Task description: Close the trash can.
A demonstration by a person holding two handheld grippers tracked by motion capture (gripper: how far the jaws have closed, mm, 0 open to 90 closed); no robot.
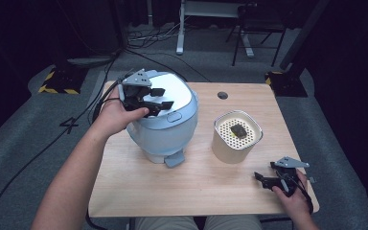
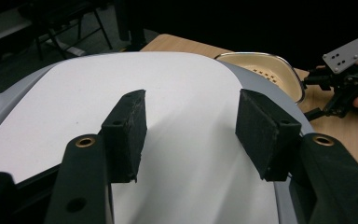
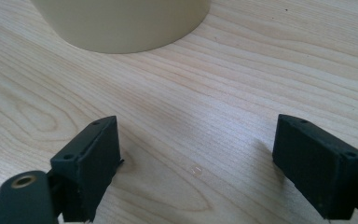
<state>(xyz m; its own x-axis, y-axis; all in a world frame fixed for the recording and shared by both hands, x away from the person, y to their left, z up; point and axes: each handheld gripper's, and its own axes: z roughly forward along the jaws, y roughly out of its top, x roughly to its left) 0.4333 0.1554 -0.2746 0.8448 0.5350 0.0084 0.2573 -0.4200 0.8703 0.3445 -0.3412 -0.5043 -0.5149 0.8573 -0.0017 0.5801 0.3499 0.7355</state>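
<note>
The pale blue rice cooker (image 1: 165, 122) stands on the tabletop (image 1: 196, 187), toward its far left part, with its white lid (image 2: 135, 107) shut. The left tool (image 1: 157, 99) hangs over that lid, jaws parted with nothing between them and the pads just above the white surface; whether they touch it cannot be told. To the right of the cooker, close by but apart, stands a cream perforated basket (image 1: 237, 136) with a dark lump (image 1: 239, 130) lying in it. Nearer the person than the basket, the right tool (image 1: 264, 179) rests low over the bare wood, jaws wide and empty.
</note>
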